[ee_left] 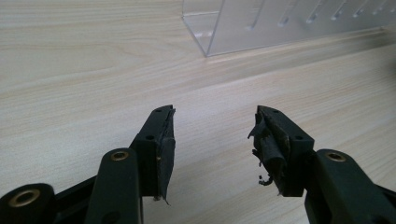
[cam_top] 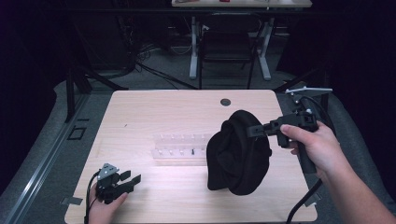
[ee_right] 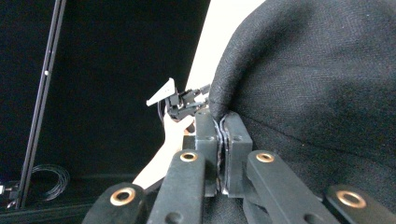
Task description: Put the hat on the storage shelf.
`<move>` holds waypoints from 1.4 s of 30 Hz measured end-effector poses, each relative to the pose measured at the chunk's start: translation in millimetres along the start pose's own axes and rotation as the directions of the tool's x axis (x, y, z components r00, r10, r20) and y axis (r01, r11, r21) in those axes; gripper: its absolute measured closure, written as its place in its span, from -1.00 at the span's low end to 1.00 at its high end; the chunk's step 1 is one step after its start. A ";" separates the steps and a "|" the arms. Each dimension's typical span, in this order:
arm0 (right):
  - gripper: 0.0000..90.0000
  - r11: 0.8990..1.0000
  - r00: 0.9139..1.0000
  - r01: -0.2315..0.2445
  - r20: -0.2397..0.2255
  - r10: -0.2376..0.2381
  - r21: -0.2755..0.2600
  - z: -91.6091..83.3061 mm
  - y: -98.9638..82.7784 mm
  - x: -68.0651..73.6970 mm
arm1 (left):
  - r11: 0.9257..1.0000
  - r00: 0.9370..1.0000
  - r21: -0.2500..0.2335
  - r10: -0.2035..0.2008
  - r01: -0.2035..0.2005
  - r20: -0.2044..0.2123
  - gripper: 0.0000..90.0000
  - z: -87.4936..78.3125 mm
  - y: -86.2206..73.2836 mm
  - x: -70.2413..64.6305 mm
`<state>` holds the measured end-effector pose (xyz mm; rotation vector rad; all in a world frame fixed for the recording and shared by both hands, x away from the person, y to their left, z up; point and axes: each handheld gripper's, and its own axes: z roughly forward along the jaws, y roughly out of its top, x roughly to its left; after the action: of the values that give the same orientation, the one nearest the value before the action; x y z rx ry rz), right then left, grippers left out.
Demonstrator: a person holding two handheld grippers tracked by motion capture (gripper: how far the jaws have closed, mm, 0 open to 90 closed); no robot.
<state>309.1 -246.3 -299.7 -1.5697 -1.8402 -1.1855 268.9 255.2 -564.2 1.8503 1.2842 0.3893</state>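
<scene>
A black knit beanie [cam_top: 238, 154] is held above the right half of the light wooden bench [cam_top: 154, 112] by the right hand-held gripper [cam_top: 258, 130], whose jaws are pressed together on a fold of the fabric at the hat's upper right edge. In the right gripper view the two black jaws are seen clamped on the rolled brim of the beanie [ee_right: 317, 79], with no gap between the pads. The hat hangs down from that grip, and its lower end is seen at or just above the bench surface; contact cannot be told. The right hand [cam_top: 315, 142] is wrapped around the gripper's handle, and a cable trails off toward the bench's near edge.

The left hand-held gripper [cam_top: 130, 179] is held low at the near left corner of the bench by the left hand [cam_top: 105, 205]. Its jaws are spread apart with nothing between them, as shown in the left gripper view [ee_left: 212, 140], where worn, frayed pads [ee_left: 268, 149] are visible.

A clear acrylic rack [cam_top: 182, 148] with rows of small pegs lies at the bench's centre, just left of the beanie. The rack's corner [ee_left: 210, 28] is seen beyond the left jaws. A dark round grommet [cam_top: 225, 101] is set near the far edge.
</scene>
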 end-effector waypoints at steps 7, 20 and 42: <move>0.94 1.000 1.000 -0.010 0.001 0.010 -0.027 -0.9 8.6 3.4 | 1.000 1.000 0.000 0.006 -0.006 0.009 0.07 0.5 0.5 -2.9; 0.94 0.998 1.000 -0.008 0.003 0.009 -0.059 6.5 32.0 13.4 | 1.000 0.999 -0.028 0.010 -0.009 0.045 0.06 -3.0 3.0 -10.6; 0.94 0.997 1.000 -0.022 0.014 0.023 -0.080 37.1 73.5 20.4 | 0.997 0.995 -0.069 0.040 -0.034 0.093 0.05 -4.9 9.5 -25.3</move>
<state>380.6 -205.2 -280.0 -1.6428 -1.8002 -1.2540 260.7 233.9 -548.9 1.8159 1.1609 0.3560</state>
